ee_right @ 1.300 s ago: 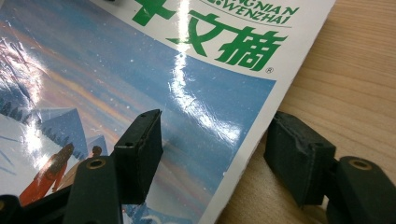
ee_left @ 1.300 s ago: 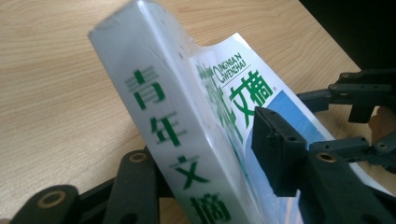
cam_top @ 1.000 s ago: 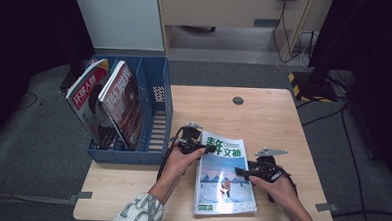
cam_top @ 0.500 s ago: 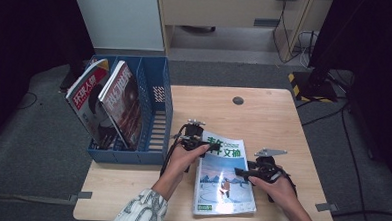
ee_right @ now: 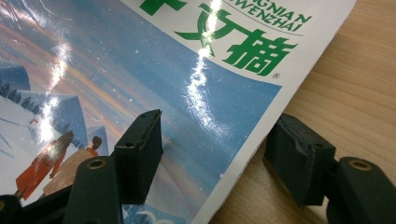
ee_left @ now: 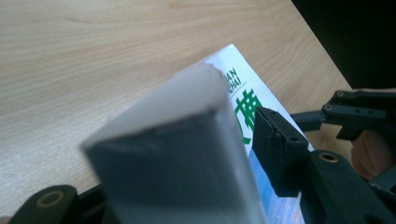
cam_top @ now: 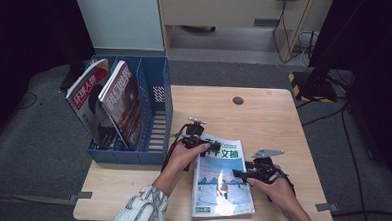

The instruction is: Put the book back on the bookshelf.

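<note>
A magazine (cam_top: 221, 181) with a blue snowy cover and green title lies flat on the wooden table (cam_top: 268, 118). My left gripper (cam_top: 207, 145) is at its top left corner. In the left gripper view the left gripper (ee_left: 243, 105) has that corner (ee_left: 233, 79) between a blurred grey pad (ee_left: 177, 140) and a black pad; its jaws widened, then just closed a little, with no clear squeeze. My right gripper (cam_top: 239, 173) straddles the magazine's right edge. In the right gripper view the right gripper (ee_right: 219, 126) is open, one jaw over the cover (ee_right: 140, 70), one over bare wood.
A blue file rack (cam_top: 158, 124) stands on the table's left side with two magazines (cam_top: 87, 100) (cam_top: 124, 100) leaning in it. A round dark cap (cam_top: 238, 100) sits near the far edge. The right gripper's body (ee_left: 359, 112) appears beyond the left one's jaws.
The left gripper has shifted slightly right onto the magazine's top left corner and its jaws stand wider. The right gripper and the magazine have stayed put.
</note>
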